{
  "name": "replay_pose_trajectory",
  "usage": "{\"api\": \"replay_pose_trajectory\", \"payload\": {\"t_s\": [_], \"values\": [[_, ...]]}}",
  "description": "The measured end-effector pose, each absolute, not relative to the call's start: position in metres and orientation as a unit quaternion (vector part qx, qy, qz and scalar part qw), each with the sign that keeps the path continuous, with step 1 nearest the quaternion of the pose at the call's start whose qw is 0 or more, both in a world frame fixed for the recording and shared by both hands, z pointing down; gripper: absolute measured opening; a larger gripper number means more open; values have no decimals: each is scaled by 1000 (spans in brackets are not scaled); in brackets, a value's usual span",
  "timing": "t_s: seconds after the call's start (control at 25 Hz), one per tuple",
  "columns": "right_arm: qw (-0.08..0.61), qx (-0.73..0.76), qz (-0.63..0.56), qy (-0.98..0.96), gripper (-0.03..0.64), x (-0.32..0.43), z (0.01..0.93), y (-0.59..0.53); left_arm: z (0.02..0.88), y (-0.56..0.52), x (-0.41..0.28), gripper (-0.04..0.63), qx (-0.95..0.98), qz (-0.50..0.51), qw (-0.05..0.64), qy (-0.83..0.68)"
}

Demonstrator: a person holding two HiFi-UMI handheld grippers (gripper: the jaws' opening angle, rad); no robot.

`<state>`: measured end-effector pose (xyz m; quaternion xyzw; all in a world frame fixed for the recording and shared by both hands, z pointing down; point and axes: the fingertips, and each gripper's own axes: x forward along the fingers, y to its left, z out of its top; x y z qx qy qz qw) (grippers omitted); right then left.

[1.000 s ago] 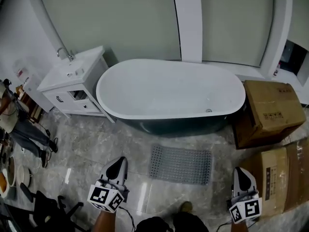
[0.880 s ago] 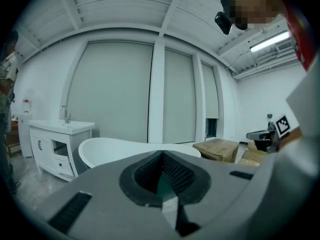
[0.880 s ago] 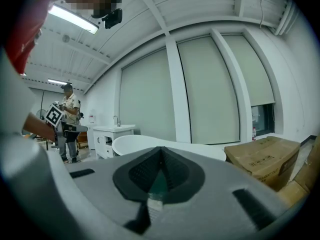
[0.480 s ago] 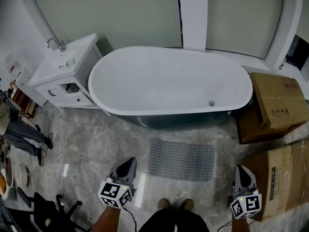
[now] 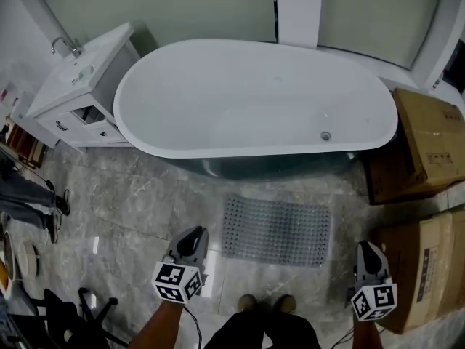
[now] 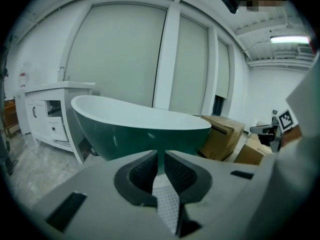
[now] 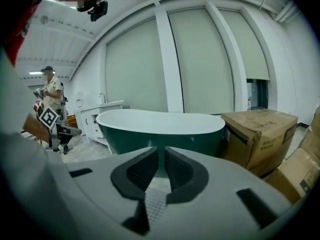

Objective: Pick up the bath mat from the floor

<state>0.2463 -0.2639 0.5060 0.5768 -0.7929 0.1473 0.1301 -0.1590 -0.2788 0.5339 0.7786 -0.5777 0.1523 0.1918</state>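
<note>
At the left, a white vanity cabinet (image 5: pixel 87 93) is standing beside the white bathtub (image 5: pixel 254 100). The left gripper (image 5: pixel 191 233) is hovering over the marble floor (image 5: pixel 131 209), its jaws closed together with nothing between them, just left of the grey bath mat (image 5: pixel 276 231). The mat is lying flat on the floor in front of the tub, between the two grippers. The right gripper (image 5: pixel 365 247) is hanging past the mat's right end, its jaws just opening around nothing, near the cardboard boxes (image 5: pixel 425 151).
</note>
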Motion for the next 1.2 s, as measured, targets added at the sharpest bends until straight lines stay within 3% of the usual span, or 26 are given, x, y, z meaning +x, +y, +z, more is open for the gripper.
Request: {"api": "replay_pose_trajectory", "payload": {"t_s": [0.12, 0.24, 0.56, 1.2], "values": [[144, 575, 159, -789, 57, 251, 551, -271, 575, -287, -161, 28, 775, 166, 206, -575], [161, 572, 174, -785, 74, 255, 601, -276, 622, -293, -164, 98, 773, 183, 219, -567], [191, 560, 214, -777, 130, 266, 730, -287, 754, -300, -175, 155, 759, 221, 255, -556], [241, 546, 281, -751, 226, 296, 944, -297, 956, -310, -196, 216, 726, 275, 315, -545]]}}
